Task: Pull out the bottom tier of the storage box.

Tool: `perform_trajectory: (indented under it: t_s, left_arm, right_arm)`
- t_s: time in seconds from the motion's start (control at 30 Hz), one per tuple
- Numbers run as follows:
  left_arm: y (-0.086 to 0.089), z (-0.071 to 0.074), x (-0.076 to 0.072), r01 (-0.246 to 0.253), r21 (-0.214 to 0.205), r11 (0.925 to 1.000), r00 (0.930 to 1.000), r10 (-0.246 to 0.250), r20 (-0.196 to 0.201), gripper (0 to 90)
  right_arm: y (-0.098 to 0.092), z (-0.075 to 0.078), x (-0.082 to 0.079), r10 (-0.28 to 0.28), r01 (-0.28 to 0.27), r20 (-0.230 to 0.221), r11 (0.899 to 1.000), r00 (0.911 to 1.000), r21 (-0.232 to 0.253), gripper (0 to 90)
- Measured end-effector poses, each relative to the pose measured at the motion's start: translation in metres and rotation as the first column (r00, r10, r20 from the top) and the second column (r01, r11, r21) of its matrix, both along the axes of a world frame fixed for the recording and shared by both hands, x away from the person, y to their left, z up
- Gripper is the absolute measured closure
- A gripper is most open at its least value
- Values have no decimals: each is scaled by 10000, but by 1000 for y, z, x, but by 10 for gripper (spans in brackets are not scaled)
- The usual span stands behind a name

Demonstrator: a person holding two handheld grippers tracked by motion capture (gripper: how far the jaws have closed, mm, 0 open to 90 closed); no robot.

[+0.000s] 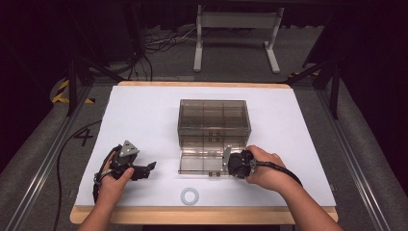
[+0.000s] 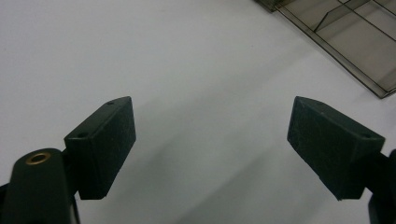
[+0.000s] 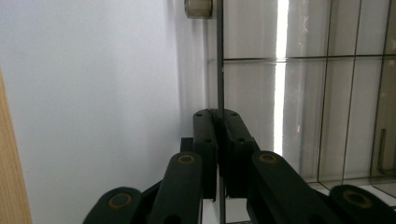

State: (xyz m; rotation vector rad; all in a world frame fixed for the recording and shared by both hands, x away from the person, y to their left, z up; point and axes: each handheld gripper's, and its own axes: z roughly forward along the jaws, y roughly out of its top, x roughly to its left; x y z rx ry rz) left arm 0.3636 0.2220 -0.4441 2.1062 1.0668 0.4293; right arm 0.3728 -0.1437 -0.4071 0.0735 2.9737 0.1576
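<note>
I see the smoky clear box (image 1: 214, 120) mid-bench (image 1: 144, 110), its lid (image 1: 202, 162) folded down toward me. My right gripper (image 1: 230, 162) is clamped on the lid's edge; my left gripper (image 1: 146, 168) rests apart, jaws wide, holding nothing.

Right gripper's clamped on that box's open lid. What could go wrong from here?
1. The right gripper pinches only the thin edge of the lid, so it may slip out when swung.
2. The left gripper rests open on the white sheet, apart from the box; nothing braces it, so it may slide or tip.
</note>
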Motion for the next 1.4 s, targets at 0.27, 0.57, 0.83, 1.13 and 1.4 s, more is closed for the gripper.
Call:
perform_trajectory:
  t_s: [0.27, 0.57, 0.83, 1.13, 1.4]
  left_arm:
    - [0, 0, 0, -6, -33, 10000, 10000, 6, -19, 162]
    - [0, 0, 0, -27, 4, 10000, 10000, 27, -8, 162]
    - [0, 0, -1, -14, -9, 10000, 10000, 14, 15, 162]
    - [2, 0, -1, -50, -6, 10000, 10000, 50, -11, 162]
    - [-1, 0, -1, 3, 40, 10000, 10000, -3, -3, 162]
  right_arm:
    - [0, 0, 0, -40, 40, 26, 10000, 10000, -22, 857]
    - [1, 8, -3, -99, 98, 178, 9999, 9998, 47, 841]
    - [-1, 19, -5, -364, 344, 280, 9970, 9989, 692, 805]
    - [-2, 30, -6, -586, 519, 495, 9905, 9971, 1271, 783]
    - [1, 38, -8, -958, 833, 569, 9777, 9938, 1928, 766]
